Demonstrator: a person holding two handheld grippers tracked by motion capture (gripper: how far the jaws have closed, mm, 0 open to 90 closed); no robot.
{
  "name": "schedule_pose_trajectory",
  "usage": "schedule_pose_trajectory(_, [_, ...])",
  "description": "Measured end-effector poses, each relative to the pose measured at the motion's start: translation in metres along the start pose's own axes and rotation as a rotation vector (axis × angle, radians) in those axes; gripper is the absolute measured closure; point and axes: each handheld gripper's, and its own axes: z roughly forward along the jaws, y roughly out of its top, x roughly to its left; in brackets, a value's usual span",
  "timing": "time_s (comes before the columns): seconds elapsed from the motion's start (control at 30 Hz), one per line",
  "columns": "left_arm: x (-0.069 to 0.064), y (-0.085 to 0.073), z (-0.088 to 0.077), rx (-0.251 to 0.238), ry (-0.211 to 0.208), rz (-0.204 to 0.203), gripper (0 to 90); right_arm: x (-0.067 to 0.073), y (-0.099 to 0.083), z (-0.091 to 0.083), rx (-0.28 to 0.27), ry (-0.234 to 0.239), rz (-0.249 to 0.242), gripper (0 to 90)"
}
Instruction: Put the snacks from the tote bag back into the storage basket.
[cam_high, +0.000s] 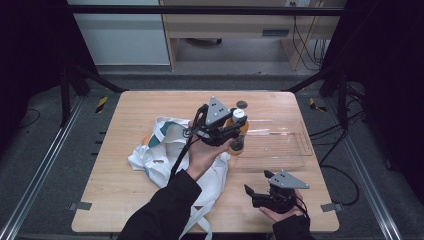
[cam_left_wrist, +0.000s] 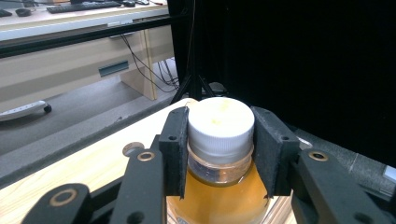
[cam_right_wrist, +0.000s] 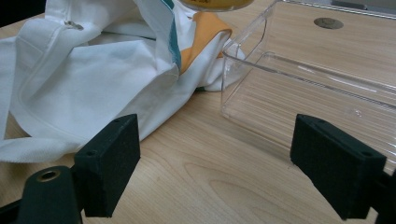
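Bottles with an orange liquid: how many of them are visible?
1. The bottle, with a white cap, is gripped by the left gripper above the bag, beside the clear tray. The bag may hide more.

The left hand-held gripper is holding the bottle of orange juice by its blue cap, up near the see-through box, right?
Almost. The cap is white, not blue; the left gripper view shows it plainly. The rest holds: the left hand-held gripper grips the bottle of orange liquid at its cap, and the high view shows it held by the end of the clear box.
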Motion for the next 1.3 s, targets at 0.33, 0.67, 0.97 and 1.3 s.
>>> schedule_pose_trajectory(0.33, [-0.006, 0.001, 0.012, 0.003, -0.003, 0.003, 59.0, -0.001, 0.000, 0.000, -0.001, 0.006, 0.002, 16.2])
schedule_pose_trajectory(0.67, [-0.007, 0.002, 0.020, -0.001, -0.007, -0.002, 59.0, 0.000, 0.000, 0.000, 0.001, 0.010, 0.008, 16.1])
schedule_pose_trajectory(0.97, [-0.008, -0.001, 0.029, 0.001, -0.011, -0.006, 59.0, 0.000, 0.000, 0.000, 0.000, 0.011, 0.006, 16.0])
schedule_pose_trajectory(1.3, [-0.011, -0.004, 0.043, 0.018, -0.015, -0.002, 58.9, -0.001, 0.000, 0.001, 0.000, 0.009, 0.005, 16.1])
